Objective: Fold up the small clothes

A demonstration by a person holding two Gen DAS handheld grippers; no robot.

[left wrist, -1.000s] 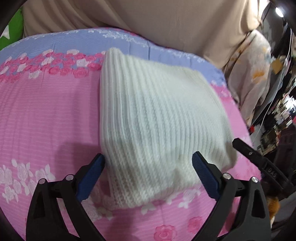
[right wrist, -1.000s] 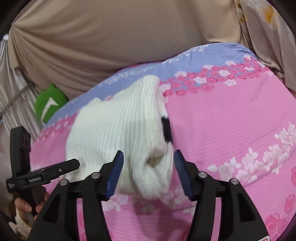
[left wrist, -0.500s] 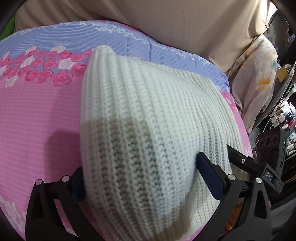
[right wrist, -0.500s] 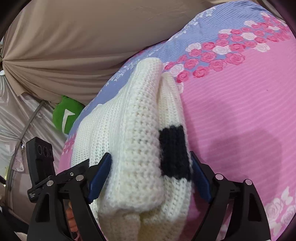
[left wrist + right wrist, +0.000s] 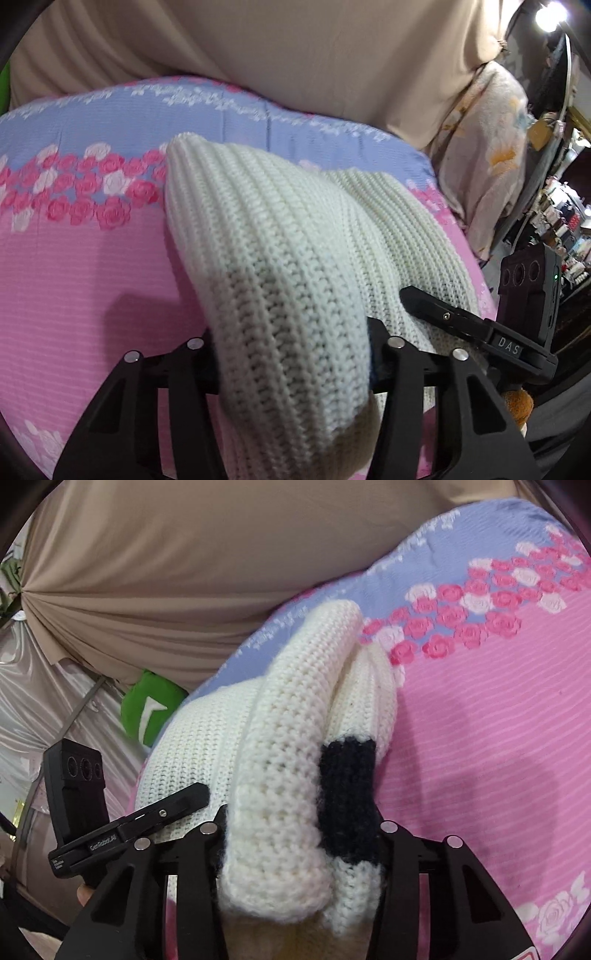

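A white knitted garment lies folded on the pink flowered bed sheet. My left gripper is shut on its near left edge, the thick knit bunched between the jaws. In the right wrist view the same garment shows a black patch. My right gripper is shut on the near right edge, the stacked layers squeezed between the jaws. Each gripper shows in the other's view: the right one and the left one.
The sheet has a blue band with pink roses at the far side. A beige curtain hangs behind the bed. A green cushion sits at the far left. A flowered cloth and cluttered shelves stand to the right.
Both grippers moved forward onto the garment's near edge and closed on it. The knit now bunches up between each pair of jaws.
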